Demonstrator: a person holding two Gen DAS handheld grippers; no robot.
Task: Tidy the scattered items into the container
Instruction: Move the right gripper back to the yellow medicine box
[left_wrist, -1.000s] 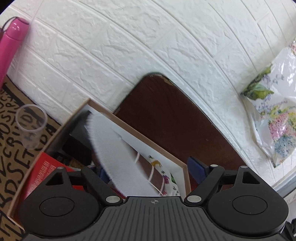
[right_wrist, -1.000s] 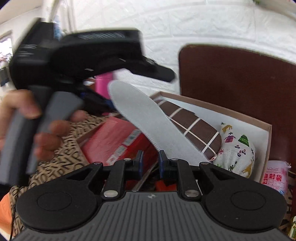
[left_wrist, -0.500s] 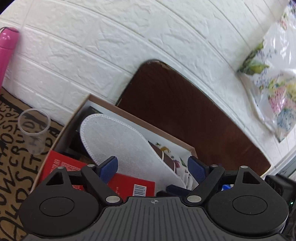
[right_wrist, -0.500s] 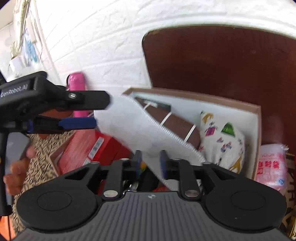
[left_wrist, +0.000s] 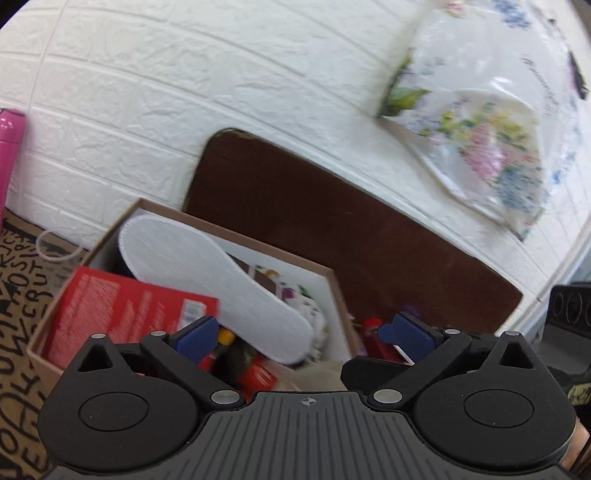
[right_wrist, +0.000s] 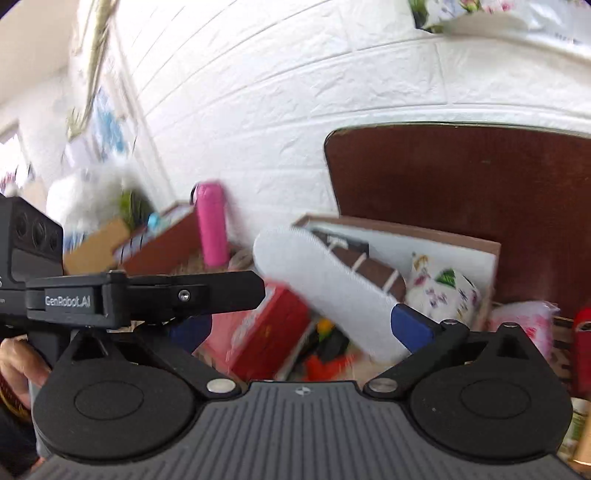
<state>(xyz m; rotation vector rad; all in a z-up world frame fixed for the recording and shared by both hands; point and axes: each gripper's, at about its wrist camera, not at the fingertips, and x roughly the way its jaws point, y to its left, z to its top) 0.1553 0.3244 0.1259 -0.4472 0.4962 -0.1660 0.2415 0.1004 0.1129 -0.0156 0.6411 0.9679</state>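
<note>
A brown cardboard box with white inner walls stands against the wall. A white slipper, sole up, lies tilted across the things in the box; it also shows in the right wrist view. A red carton and a patterned cloth bundle lie in the box too. My left gripper is open above the box's near side. My right gripper is open and holds nothing; the slipper lies just beyond its right finger.
A dark brown board leans on the white brick wall behind the box. A pink bottle stands left of the box, a clear plastic cup beside it. A floral plastic bag hangs at upper right. A pink tissue pack lies right of the box.
My right gripper opened and let go of the slipper, which now rests in the box. My left gripper opened earlier and drew back. Both views pulled away from the box.
</note>
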